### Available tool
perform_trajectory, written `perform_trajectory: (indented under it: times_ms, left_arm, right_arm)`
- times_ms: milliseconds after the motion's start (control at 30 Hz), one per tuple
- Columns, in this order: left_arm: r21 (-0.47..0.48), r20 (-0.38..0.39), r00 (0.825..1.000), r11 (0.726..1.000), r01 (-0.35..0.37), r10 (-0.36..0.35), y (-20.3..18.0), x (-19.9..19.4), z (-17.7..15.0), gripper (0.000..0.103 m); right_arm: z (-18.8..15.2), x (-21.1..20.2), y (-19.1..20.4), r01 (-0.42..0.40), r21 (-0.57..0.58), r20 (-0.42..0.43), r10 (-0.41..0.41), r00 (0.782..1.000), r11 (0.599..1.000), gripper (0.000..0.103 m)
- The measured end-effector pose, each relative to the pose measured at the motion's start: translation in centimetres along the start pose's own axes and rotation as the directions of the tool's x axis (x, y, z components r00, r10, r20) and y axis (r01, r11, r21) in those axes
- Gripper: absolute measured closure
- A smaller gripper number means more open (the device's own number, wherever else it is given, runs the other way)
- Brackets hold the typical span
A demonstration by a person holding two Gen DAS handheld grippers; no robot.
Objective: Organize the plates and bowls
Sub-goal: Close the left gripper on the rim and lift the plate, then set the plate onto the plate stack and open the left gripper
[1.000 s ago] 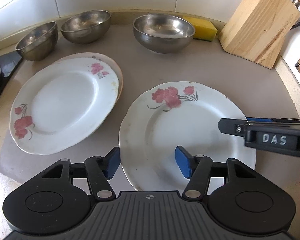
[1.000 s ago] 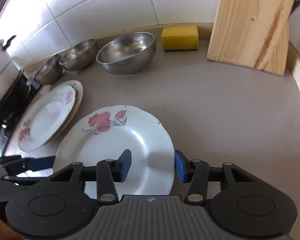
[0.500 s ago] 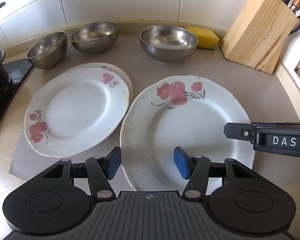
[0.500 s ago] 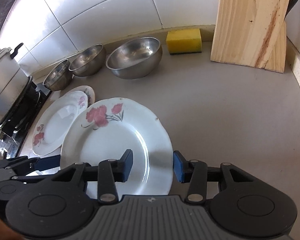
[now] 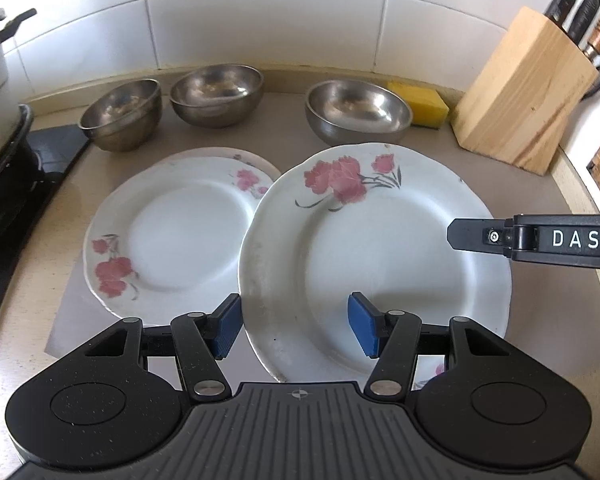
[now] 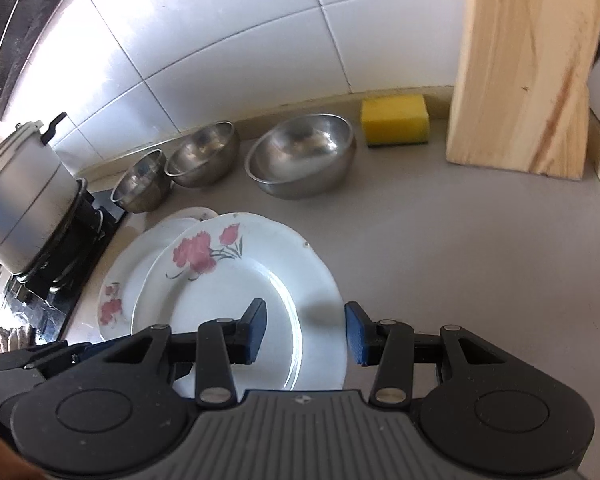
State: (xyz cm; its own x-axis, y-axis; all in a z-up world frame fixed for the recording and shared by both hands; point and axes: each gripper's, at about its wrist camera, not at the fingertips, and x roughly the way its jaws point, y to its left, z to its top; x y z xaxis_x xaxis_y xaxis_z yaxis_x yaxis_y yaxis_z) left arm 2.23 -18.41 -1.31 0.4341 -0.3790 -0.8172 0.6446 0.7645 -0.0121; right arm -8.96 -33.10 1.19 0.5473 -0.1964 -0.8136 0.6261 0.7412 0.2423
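Lifted since a second ago, the big flowered plate [image 5: 380,248] now overlaps the right edge of the stacked plates [image 5: 168,232] at centre left. Left gripper [image 5: 294,330] straddles its near-left rim, right gripper [image 6: 305,330] its right rim — pads look clamped, though contact is hard to confirm. Two thin rim grips could slip or tilt, chipping the stack. Beyond, three steel bowls [image 5: 358,110] wait along the wall.

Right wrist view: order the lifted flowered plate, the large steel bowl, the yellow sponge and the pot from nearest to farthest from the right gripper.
1. Flowered plate, its right rim between the right gripper fingers.
2. Large steel bowl, ahead by the wall.
3. Yellow sponge, farther back against the tiles, to the right.
4. Pot, far left on the stove; too close to the sponge to rank firmly.
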Motion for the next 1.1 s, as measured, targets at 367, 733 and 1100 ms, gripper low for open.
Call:
perform_trajectory:
  times_ms: [367,733,1100]
  left_arm:
    - [-0.002,0.019,1.0,1.0,-0.002,0.002,0.5,-0.6,0.1,0.046]
    - [-0.043,0.049,0.997,0.998,-0.052,0.054,2.8,-1.4,0.5,0.046]
    - [-0.113,0.02,0.991,0.985,-0.129,0.132,8.4,0.2,0.1,0.045]
  right_arm:
    - [0.2,-0.1,0.8,0.003,-0.001,0.004,-0.003,1.0,1.0,0.08]
    - [1.5,0.8,3.3,-0.026,-0.039,0.012,0.027,1.0,0.999,0.08]
    - [3.0,5.8,8.7,-0.068,-0.079,-0.042,0.065,0.997,0.995,0.08]
